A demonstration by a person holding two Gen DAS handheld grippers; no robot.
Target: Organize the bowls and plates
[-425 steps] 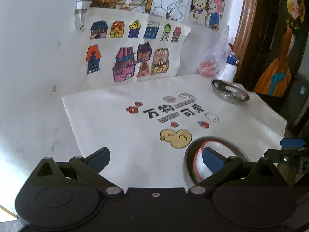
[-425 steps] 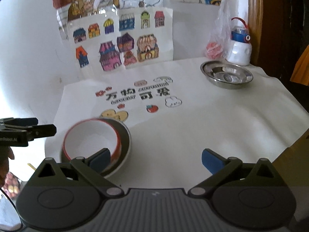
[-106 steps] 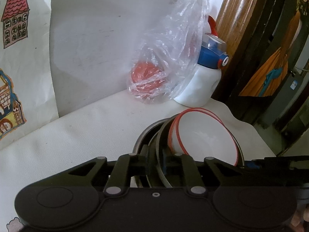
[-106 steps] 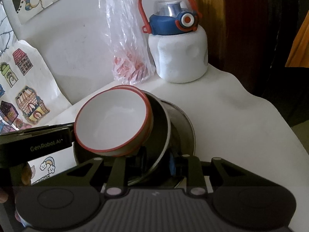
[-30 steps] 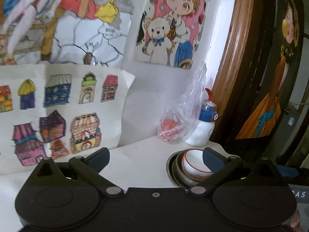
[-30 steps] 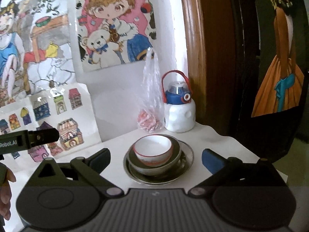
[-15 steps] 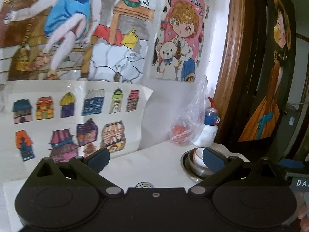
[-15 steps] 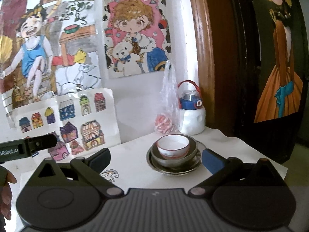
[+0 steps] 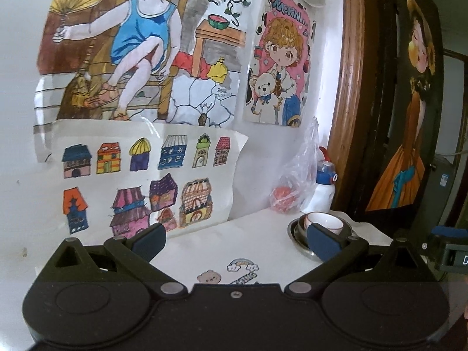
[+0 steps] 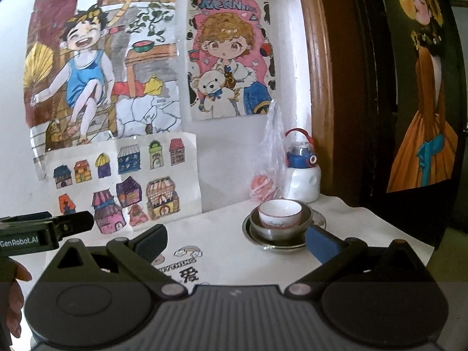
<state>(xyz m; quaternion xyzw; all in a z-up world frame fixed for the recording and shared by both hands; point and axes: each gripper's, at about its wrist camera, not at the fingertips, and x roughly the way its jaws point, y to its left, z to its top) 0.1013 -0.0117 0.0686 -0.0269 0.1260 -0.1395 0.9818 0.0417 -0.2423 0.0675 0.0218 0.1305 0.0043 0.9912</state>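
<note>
Both the left gripper [image 9: 235, 241] and right gripper [image 10: 235, 241] hang released and empty, well back from the nested bowls [image 10: 280, 211] on the steel plate [image 10: 318, 219]; stacking looks finished; little remains but checking.

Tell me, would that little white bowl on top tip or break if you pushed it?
The white bowl sits nested in a metal bowl, so it would probably slide rather than tip. It looks ceramic, likely breakable if knocked off.

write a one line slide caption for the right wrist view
Right gripper open and empty, facing the finished stack: red-rimmed white bowl nested in a steel bowl on a steel plate.
</note>
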